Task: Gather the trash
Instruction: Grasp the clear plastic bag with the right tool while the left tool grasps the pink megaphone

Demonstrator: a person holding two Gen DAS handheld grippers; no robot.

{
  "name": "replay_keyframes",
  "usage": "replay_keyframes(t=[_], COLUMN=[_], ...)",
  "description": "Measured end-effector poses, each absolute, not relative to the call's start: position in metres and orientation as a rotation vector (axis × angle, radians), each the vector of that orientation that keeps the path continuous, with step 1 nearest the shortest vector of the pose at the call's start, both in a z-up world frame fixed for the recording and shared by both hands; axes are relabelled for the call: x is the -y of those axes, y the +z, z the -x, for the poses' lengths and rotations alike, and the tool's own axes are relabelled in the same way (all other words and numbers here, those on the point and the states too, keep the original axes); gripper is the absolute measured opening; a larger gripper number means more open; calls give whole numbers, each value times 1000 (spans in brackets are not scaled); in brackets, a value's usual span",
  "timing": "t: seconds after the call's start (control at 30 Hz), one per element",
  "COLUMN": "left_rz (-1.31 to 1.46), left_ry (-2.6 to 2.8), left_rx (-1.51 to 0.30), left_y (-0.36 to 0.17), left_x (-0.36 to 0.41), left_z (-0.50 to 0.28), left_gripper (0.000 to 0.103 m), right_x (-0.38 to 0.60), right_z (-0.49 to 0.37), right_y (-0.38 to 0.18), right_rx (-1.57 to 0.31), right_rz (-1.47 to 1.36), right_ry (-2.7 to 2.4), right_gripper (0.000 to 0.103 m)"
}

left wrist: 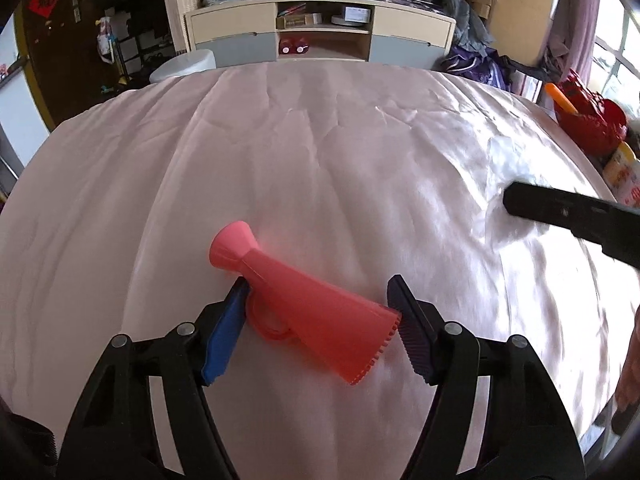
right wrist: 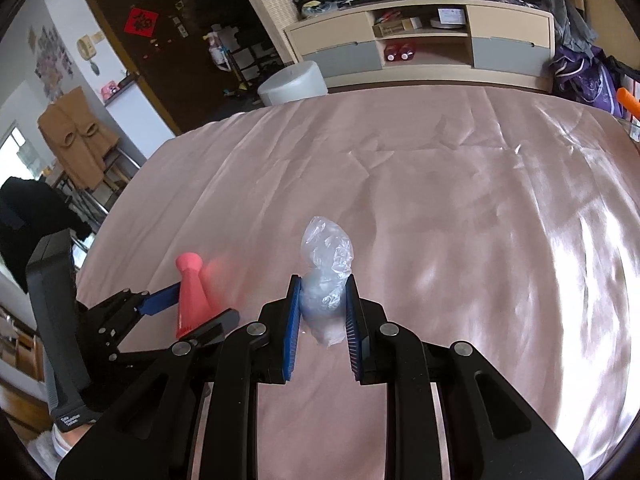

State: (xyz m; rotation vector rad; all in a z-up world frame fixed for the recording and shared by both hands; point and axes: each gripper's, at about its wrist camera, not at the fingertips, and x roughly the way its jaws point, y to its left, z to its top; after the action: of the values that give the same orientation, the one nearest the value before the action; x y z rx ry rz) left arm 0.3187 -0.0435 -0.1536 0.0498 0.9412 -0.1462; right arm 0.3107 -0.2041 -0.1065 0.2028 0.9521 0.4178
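Clear plastic bag (right wrist: 327,276), crumpled into a wad, sits between the right gripper (right wrist: 322,320) pads, narrow gap, both pads touching it, bottom of the wad just off or barely on the pink bedsheet (right wrist: 460,200). Looks gripped. Bag is slippery and squashy, so squeeze firmly and low on the wad, then lift straight up slowly.

Left gripper (left wrist: 320,332) is wide, straddling a pink plastic horn (left wrist: 304,312) lying on its side on the sheet. Left pad touches the narrow neck near the handle ring, right pad sits at the toothed flared end. Cone taper may squirt out on closing; better to close across the mid-body.

Both grippers point forward and down over the bed, left one just beside the right, tilted inward.
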Motion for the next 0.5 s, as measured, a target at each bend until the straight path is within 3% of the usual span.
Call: replay_keyframes(t=[0.5], left_rz=[-50], left_ry=[-210], left_rx=[-835], left_y=[-114], left_x=[15], left_z=[-185], left_gripper=[66], right_x=[193], right_z=[-192], right_y=[-77], right_rx=[-855], right_rz=[-168], right_ry=[451], right_gripper=[22])
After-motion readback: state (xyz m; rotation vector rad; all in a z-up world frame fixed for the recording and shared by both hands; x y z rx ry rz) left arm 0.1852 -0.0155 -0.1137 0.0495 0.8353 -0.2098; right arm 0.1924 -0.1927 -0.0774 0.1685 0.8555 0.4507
